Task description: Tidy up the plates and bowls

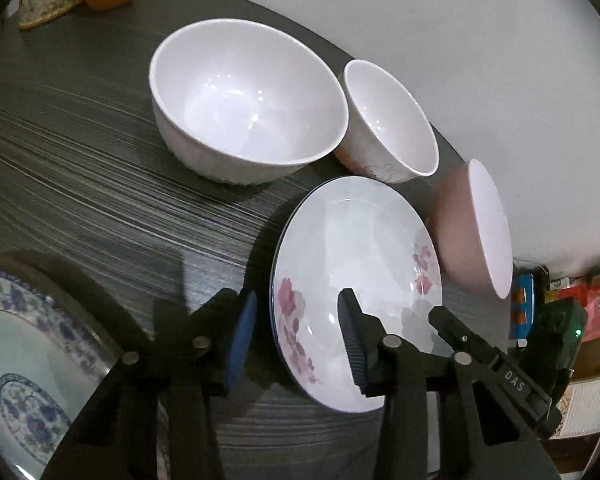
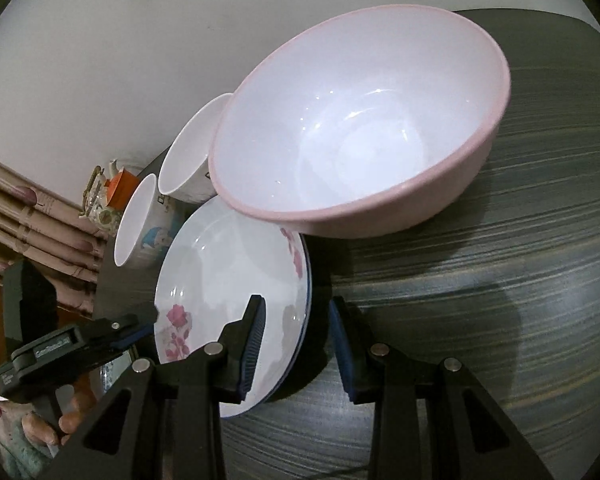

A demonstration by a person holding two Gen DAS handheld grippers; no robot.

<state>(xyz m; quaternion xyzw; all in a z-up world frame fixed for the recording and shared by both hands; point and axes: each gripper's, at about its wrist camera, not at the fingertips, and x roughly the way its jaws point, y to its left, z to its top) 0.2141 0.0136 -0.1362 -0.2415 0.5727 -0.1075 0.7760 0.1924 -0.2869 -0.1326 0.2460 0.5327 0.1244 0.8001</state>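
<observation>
Dark streaked table [image 1: 80, 168] against pale wall. We straddle flowered plate [image 1: 356, 280] at lower centre: left gripper [image 1: 296, 340] jaws agape over near rim, right gripper [image 2: 296, 344] likewise over opposite rim, pads not pressing. Step, we judge: two-handed pickup; next calls for closing squarely. Pink bowl [image 2: 360, 120] crowds plate, upper right. Second plate underneath, barely visible.

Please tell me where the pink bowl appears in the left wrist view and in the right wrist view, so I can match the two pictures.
Left wrist view: the pink bowl is at the right, seen side-on, beside the floral plate.
Right wrist view: the pink bowl fills the upper centre, opening toward the camera.
Shared landmark: the floral plate, its rim straddled by both grippers.
</observation>
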